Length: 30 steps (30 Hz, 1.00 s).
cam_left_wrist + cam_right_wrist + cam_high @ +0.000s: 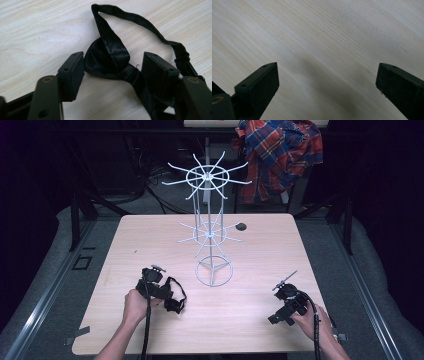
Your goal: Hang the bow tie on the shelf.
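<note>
A black satin bow tie with a thin neck strap lies on the pale wooden table, at the front left in the high view. My left gripper is low over it, a jaw on each side of the bow's knot. The left pad sits right at the bow's edge, while a small gap separates the right pad from the knot. In the high view the left gripper is held by a hand. My right gripper stands open over bare wood at the front right.
A white wire display rack with two tiers of radiating hooks stands mid-table on a ring base. A small dark round thing lies behind it. A plaid shirt hangs beyond the table's far edge.
</note>
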Each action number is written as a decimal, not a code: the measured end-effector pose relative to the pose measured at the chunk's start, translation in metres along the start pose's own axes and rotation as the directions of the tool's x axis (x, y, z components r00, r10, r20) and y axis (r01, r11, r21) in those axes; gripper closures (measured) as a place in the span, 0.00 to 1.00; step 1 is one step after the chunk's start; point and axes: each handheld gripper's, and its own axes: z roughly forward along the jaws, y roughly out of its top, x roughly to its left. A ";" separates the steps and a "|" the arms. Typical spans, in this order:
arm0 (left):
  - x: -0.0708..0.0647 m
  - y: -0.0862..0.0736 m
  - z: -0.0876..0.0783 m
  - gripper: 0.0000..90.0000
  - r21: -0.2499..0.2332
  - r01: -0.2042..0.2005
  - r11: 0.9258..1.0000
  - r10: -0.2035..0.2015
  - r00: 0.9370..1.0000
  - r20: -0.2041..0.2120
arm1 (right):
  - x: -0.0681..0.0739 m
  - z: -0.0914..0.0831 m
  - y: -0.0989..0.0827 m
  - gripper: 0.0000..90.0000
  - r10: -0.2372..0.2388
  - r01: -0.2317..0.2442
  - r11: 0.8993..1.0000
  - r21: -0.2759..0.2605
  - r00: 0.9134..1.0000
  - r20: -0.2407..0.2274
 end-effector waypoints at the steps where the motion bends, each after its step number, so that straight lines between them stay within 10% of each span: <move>1: 0.000 0.000 0.001 0.43 0.008 -0.007 1.000 0.007 1.000 -0.003 | 0.000 0.000 0.000 0.05 0.000 0.000 1.000 0.003 1.000 -0.001; 16: -0.013 0.000 0.003 0.82 0.055 -0.112 0.992 0.115 0.992 -0.058 | 0.000 -0.004 0.000 0.06 -0.024 0.024 1.000 0.013 1.000 0.014; 30: -0.014 0.001 -0.011 0.83 0.020 -0.152 0.988 0.153 0.986 -0.063 | 0.001 -0.005 0.000 0.07 -0.010 0.010 1.000 0.003 1.000 0.010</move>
